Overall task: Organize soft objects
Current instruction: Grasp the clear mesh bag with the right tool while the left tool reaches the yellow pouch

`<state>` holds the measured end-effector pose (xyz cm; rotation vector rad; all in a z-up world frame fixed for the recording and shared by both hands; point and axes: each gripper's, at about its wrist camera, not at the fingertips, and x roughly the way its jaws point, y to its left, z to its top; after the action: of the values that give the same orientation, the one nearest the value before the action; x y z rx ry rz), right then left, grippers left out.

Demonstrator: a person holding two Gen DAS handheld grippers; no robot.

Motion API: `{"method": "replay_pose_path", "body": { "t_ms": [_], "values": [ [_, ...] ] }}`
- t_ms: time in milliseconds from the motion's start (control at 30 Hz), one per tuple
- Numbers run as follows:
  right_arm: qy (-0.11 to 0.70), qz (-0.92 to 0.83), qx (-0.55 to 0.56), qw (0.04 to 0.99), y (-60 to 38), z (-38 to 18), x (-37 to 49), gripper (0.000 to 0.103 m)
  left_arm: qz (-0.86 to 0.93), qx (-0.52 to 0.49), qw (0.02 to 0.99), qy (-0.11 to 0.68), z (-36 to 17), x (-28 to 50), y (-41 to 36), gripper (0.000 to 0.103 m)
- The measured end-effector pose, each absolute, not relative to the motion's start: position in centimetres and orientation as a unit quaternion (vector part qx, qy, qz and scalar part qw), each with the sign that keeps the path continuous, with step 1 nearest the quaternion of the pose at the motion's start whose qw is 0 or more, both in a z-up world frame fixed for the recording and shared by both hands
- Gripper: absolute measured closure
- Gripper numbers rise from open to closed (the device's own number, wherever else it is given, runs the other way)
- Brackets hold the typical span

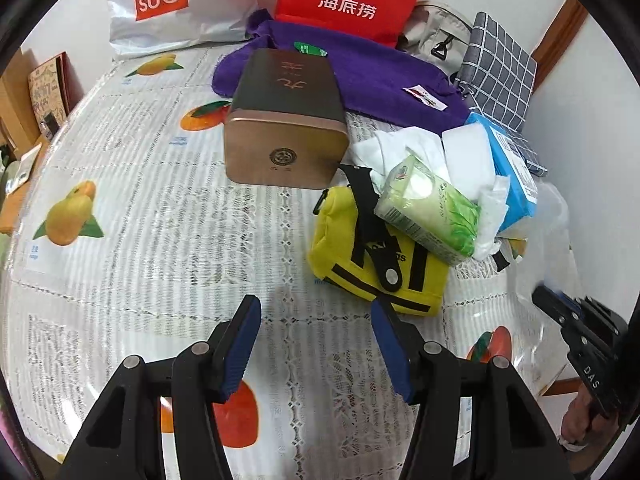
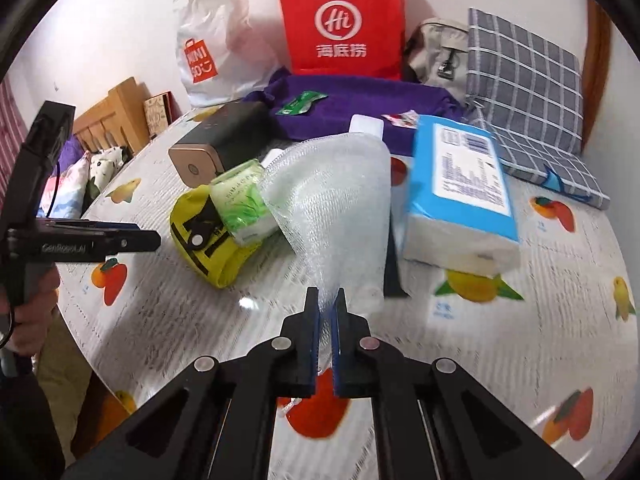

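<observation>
Standing against the back wall are 2 bags, a white MINISO plastic bag (image 2: 208, 40) and a red Haidilao paper bag (image 2: 340, 24); what either holds I cannot tell. A bronze lidded tin (image 1: 284, 128) lies closed on its side on the fruit-print tablecloth (image 1: 140, 208), its far end resting on a purple towel (image 1: 372, 76). Beside it sits a yellow zip pouch (image 1: 372, 264) with a green tissue pack (image 1: 428, 208) leaning on top, and next to that a blue pack of tissues (image 2: 460, 188). The right gripper (image 2: 328, 300) is clamped on the near corner of a clear bubble-wrap bag (image 2: 336, 204), which rises from the pads as a crinkled, see-through fan between the green pack and the blue one. The left gripper (image 1: 316, 320) hangs half open over bare cloth, just short of the yellow pouch, gripping nothing.
</observation>
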<state>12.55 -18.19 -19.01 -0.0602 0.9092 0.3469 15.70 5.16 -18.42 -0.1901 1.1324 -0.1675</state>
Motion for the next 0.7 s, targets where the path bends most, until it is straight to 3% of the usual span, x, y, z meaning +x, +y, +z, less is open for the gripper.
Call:
{"method": "replay_pose_path", "body": {
  "t_ms": [533,600,700],
  "values": [
    [0.466,0.107,-0.034,0.878,-24.3,-21.4,10.6,0.098,-0.078,-0.066,0.866,0.490,-17.8,17.8,1.1,0.049],
    [0.468,0.108,-0.029,0.877,-24.6,-21.9,10.6,0.098,-0.076,-0.051,0.870,0.484,-17.5,18.0,0.5,0.059],
    [0.468,0.114,-0.024,0.876,-24.9,-22.3,10.7,0.098,-0.067,-0.030,0.874,0.481,-17.1,18.2,-0.2,0.062]
  ]
}}
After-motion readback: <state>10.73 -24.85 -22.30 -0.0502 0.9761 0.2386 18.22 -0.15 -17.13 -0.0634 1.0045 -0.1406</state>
